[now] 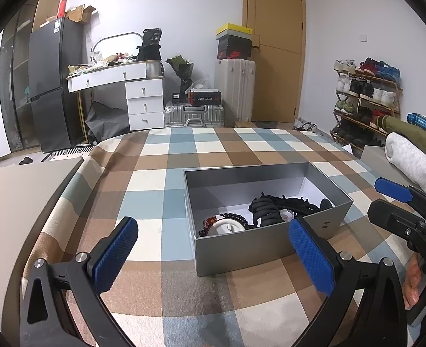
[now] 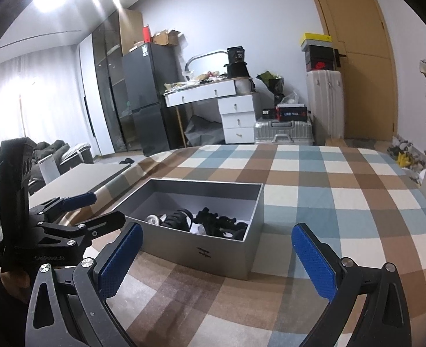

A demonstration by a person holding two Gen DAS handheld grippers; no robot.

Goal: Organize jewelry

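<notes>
Bare checked cloth (image 1: 161, 156) lies between both sets of wide-spread jaws. Ahead, the open box (image 2: 227, 257) walls stand in the way; its top is uncovered.

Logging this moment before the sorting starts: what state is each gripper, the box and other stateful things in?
left gripper: open, empty, above the tablecloth.
right gripper: open, empty.
grey box: lidless, upright, holding dark jewelry at its near end.
jewelry: tangled heap inside the box.
wooden door: closed.
desk drawers: closed.

Box's near wall (image 1: 242, 248) hiding part of the tangled dark jewelry (image 1: 271, 208) — pieces too jumbled to tell apart, right gripper (image 1: 386, 199) cut off by the frame edge
</notes>
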